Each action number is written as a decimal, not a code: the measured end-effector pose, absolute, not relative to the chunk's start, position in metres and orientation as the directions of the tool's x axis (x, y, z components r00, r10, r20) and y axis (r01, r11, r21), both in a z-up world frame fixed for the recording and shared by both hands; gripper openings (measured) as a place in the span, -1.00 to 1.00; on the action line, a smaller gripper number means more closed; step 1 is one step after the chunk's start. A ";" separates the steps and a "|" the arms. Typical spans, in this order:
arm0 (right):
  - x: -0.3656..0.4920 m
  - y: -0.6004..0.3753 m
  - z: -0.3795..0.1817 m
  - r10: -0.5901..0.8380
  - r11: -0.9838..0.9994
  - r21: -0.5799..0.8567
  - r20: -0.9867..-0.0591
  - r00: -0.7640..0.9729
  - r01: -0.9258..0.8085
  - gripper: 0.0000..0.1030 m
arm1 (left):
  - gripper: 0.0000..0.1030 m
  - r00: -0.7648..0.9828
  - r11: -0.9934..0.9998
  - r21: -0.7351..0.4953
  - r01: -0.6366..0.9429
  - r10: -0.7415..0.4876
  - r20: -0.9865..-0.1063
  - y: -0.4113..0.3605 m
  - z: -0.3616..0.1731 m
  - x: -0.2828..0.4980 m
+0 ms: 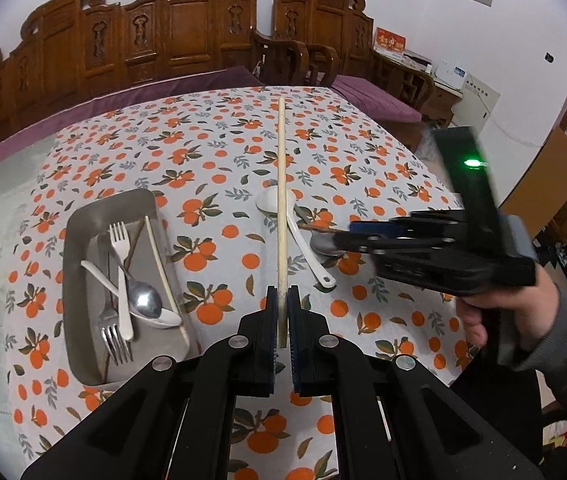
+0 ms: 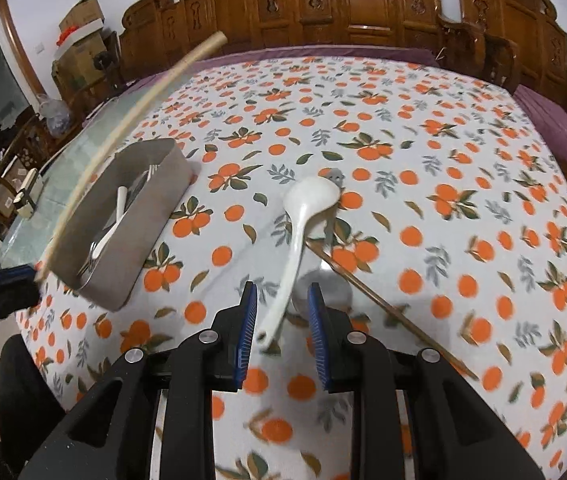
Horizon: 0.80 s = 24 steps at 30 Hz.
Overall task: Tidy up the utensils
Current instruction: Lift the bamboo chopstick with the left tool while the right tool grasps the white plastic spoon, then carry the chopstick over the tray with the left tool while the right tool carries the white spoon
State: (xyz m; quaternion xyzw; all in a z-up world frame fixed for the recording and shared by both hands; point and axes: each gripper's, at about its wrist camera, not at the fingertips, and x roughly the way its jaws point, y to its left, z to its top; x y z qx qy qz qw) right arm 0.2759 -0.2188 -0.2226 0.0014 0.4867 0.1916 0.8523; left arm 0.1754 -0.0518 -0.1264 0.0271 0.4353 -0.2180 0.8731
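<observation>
1. Left wrist view: the left gripper [image 1: 282,312] is clamping a pale chopstick [image 1: 281,200] near its near end, jaws closed narrowly on it, the stick projecting far across the orange-print tablecloth [image 1: 211,152].
2. Left wrist view: a metal tray [image 1: 83,292] is lying near left on the cloth, holding forks, a metal spoon, a white spoon and another pale chopstick.
3. Left wrist view: the white ceramic spoon [image 1: 303,240] is lying right of the held stick, and the right gripper [image 1: 357,234] is reaching in from the right beside it.
4. Right wrist view: the right gripper [image 2: 281,312] is standing moderately open, its blue pads [image 2: 248,320] flanking the near handle of the white ceramic spoon [image 2: 303,216]; contact cannot be told.
5. Right wrist view: a dark chopstick [image 2: 383,304] is lying diagonally right of the spoon, with what seems a metal spoon bowl [image 2: 329,292] just beside the handle; the metal tray [image 2: 139,224] is sitting far left.
6. Handling judgement: the ceramic spoon is likely stiff, glazed, slippery and breakable, so the narrow handle is the sensible hold; the chopstick is likely light and rigid, prone to pivoting when held at one end.
</observation>
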 end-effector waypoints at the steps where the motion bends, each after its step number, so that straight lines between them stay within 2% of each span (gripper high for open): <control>1: 0.281 -0.215 -0.225 0.327 0.925 0.187 -0.833 0.446 -0.331 -0.45 | -0.92 0.527 0.905 -0.145 0.401 -0.358 -0.771 -0.049 -0.125 0.177; 12: 0.320 -0.181 -0.260 0.215 0.936 0.077 -0.898 0.384 -0.344 -0.46 | -0.92 0.536 0.911 -0.144 0.388 -0.350 -0.768 -0.032 -0.119 0.184; 19: 0.324 -0.180 -0.266 0.168 0.952 0.046 -0.905 0.390 -0.302 -0.48 | -0.92 0.547 0.917 -0.153 0.368 -0.346 -0.763 -0.020 -0.116 0.180; 20: 0.325 -0.178 -0.267 0.150 0.955 0.028 -0.906 0.395 -0.297 -0.51 | -0.92 0.547 0.919 -0.152 0.364 -0.344 -0.763 -0.018 -0.115 0.180; 21: 0.325 -0.178 -0.266 0.129 0.957 0.008 -0.907 0.402 -0.291 -0.69 | -0.92 0.549 0.920 -0.151 0.362 -0.341 -0.763 -0.016 -0.115 0.181; 22: 0.326 -0.178 -0.266 0.120 0.958 0.000 -0.907 0.404 -0.286 -0.76 | -0.92 0.552 0.922 -0.149 0.358 -0.338 -0.763 -0.013 -0.114 0.181; 24: 0.327 -0.180 -0.266 0.130 0.962 0.019 -0.909 0.396 -0.272 -0.79 | -0.92 0.557 0.925 -0.146 0.350 -0.331 -0.762 -0.009 -0.112 0.181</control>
